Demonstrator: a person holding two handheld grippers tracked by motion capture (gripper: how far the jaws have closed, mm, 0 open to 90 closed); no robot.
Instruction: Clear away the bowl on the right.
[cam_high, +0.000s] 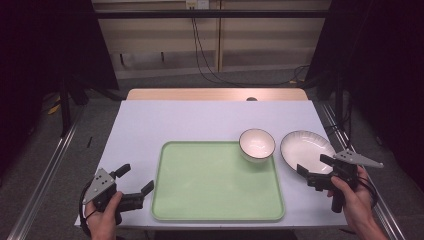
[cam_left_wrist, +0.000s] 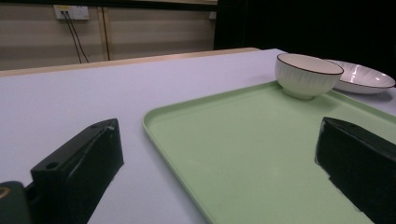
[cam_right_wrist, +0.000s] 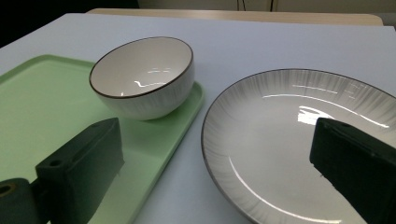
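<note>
On the white table (cam_high: 200, 120), centre-front: green tray (cam_high: 215, 185), flat, w/ raised rim, long side toward the person. Bowl (cam_high: 257, 145), white w/ dark rim, sits upright on tray's far right corner, partly over the rim; empty. Plate (cam_high: 306, 150), white, ribbed border, dark edge, lies on the table just beside the bowl, off the tray to the right; also empty.

Right gripper (cam_high: 311, 169): held in the person's right hand (cam_high: 352, 195) at table's right edge, jaws wide apart, nothing between them, tips over the plate's near edge. Right gripper view: one jaw in front of the tray, the other over the plate (cam_right_wrist: 299, 140); bowl (cam_right_wrist: 142, 77) beyond, between them.

Left gripper (cam_high: 136, 179): held in left hand (cam_high: 102, 217) at the front left corner, just left of the tray, jaws likewise wide apart, holding nothing. Left gripper view: one jaw over bare table, the other over the tray (cam_left_wrist: 261, 154); bowl (cam_left_wrist: 308, 74) and plate (cam_left_wrist: 364, 77) far off at upper right.

Bkgd: wood-panel wall, black cables (cam_high: 205, 60) hanging to floor.
</note>
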